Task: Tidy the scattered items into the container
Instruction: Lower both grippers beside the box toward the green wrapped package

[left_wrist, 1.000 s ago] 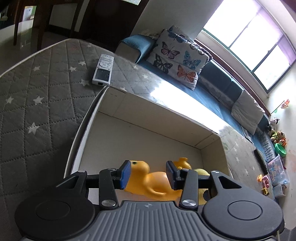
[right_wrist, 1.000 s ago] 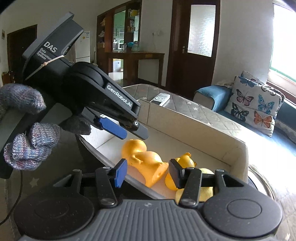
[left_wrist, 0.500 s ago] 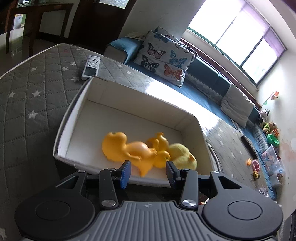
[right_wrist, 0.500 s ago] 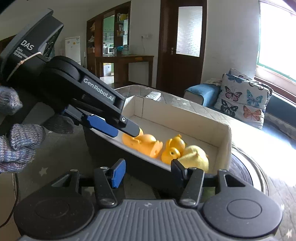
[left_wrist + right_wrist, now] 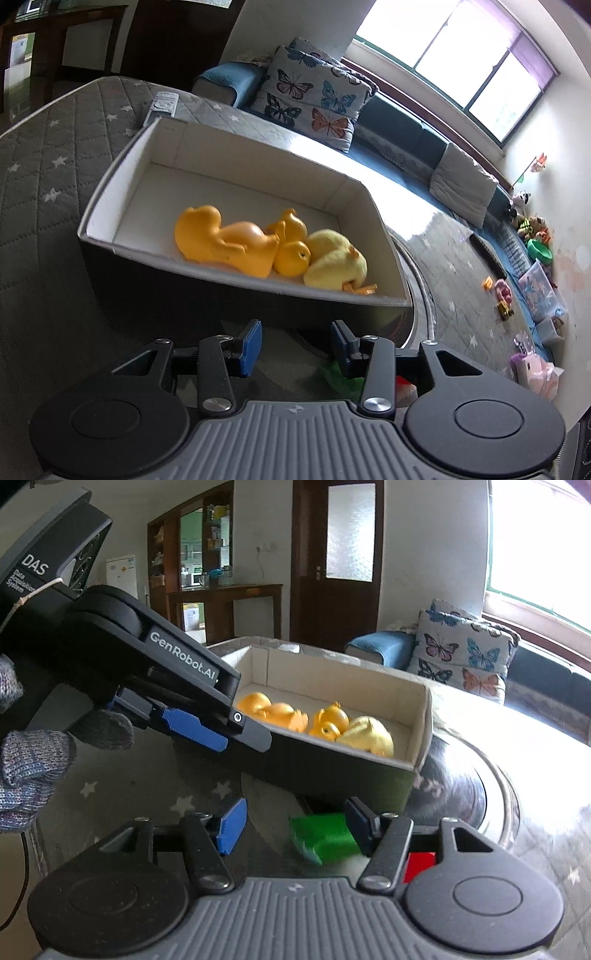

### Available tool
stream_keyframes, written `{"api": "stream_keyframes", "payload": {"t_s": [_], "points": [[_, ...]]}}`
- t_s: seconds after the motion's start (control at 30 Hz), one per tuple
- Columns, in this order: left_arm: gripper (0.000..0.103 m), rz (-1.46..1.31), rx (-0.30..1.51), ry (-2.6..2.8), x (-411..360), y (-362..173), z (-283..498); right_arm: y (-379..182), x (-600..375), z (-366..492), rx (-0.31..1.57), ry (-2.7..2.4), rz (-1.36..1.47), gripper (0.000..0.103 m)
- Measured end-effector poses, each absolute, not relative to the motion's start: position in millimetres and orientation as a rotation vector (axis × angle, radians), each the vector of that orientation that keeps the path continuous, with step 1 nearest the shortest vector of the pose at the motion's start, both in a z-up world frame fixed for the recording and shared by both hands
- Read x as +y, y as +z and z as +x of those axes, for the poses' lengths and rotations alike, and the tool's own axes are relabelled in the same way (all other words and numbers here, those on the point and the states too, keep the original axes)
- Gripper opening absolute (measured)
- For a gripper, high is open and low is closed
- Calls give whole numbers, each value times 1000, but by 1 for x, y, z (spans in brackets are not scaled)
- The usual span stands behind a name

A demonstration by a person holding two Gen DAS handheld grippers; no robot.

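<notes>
An open box (image 5: 122, 170) with white lining stands on the quilted grey table; it also shows in the right wrist view (image 5: 421, 716). Inside lie a large orange duck (image 5: 225, 240), a small orange duck (image 5: 291, 254) and a pale yellow plush duck (image 5: 336, 262). My left gripper (image 5: 295, 345) is open and empty, held before the box's near wall. My right gripper (image 5: 293, 823) is open and empty, low over the table. A green block (image 5: 325, 834) lies next to its right finger, with a red block (image 5: 419, 866) beside it.
A white remote (image 5: 162, 105) lies on the table behind the box. A sofa with a butterfly cushion (image 5: 310, 99) runs along the window. Toys lie on the floor at the right (image 5: 506, 291). The round glass table edge (image 5: 506, 786) curves past the box.
Both grippers have pulled back and up from the box. The large orange duck, earlier between the left fingers, now lies in the box. The green and red blocks have come into view.
</notes>
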State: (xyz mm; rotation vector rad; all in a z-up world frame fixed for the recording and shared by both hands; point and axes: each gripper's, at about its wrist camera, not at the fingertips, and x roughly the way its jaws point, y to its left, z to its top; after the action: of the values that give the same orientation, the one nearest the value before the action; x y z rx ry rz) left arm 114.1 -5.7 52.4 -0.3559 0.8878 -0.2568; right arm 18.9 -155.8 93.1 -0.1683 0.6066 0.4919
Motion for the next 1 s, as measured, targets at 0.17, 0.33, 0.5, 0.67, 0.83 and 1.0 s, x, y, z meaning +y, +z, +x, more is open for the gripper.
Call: {"api": "stream_keyframes", "payload": {"t_s": [0.17,0.33,0.5,0.67,0.83,1.0], "points": [[44,-358,917,-261,-11,42,108,83,-163,9,625,458,-161,61],[44,-362,948,-270,-18,32,104,77,-174,6,646,422,-133,67],[44,-359,965,-284,-25,29,105,73,-178,6,660,403,-125,67],[44,-370,981,-294,-29,27,105,71,-178,10,658,407,-131,67],[44,-386,998,-302,-32,23,107,67,-177,16,668,408,-131,68],[44,-402,1009,-309,-33,21,109,63,-173,20,665,411,-151,69]]}}
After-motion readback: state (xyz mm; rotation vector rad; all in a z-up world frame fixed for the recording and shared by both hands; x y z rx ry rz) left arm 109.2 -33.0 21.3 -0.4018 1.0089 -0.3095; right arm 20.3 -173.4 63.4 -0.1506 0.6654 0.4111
